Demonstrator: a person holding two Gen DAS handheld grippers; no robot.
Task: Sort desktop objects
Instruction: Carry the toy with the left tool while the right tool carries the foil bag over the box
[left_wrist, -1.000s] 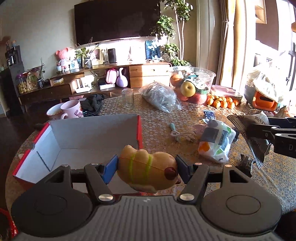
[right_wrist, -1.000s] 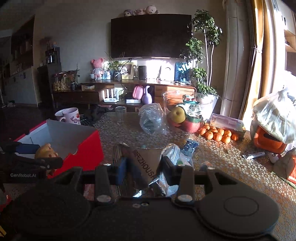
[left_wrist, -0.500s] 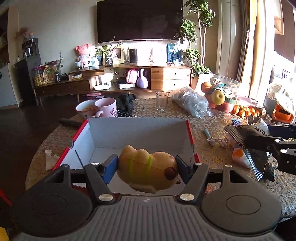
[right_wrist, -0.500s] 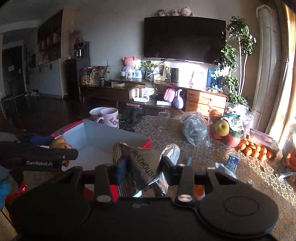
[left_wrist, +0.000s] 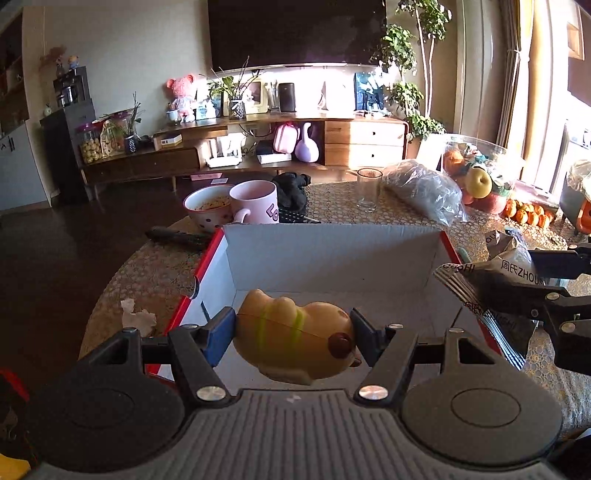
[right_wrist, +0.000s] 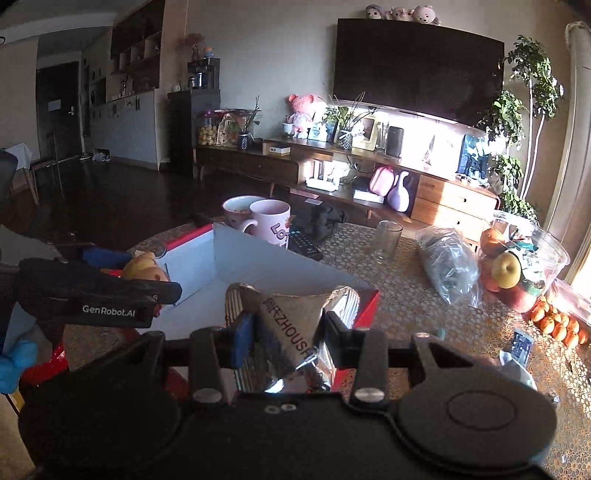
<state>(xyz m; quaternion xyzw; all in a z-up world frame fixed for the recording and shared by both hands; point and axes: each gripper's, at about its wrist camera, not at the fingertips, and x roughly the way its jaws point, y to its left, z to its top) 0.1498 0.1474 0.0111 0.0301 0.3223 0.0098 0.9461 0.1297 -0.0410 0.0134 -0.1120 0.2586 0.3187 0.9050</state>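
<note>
My left gripper (left_wrist: 293, 326) is shut on a tan toy figure (left_wrist: 295, 338) with green stripes and a brown nose, held over the near part of an open red box (left_wrist: 332, 254) with a grey-white inside. My right gripper (right_wrist: 286, 326) is shut on a crumpled brown and silver snack bag (right_wrist: 295, 325), above the box's right red wall (right_wrist: 367, 301). In the left wrist view the bag (left_wrist: 491, 280) and right gripper (left_wrist: 546, 291) hang at the box's right edge. In the right wrist view the left gripper (right_wrist: 147, 284) with the toy (right_wrist: 146, 269) is at the left.
Behind the box stand a pink mug (left_wrist: 256, 203), a dotted bowl (left_wrist: 207, 210) and a remote (right_wrist: 304, 245). Further right are a glass (left_wrist: 368, 189), a clear plastic bag (left_wrist: 424, 192), a fruit bowl (left_wrist: 480, 177) and small oranges (left_wrist: 528, 214). A crumpled tissue (left_wrist: 136, 317) lies left of the box.
Both grippers have moved left across the table with their loads. The toy now hangs over the box's inside and the snack bag has reached the box's right wall.
</note>
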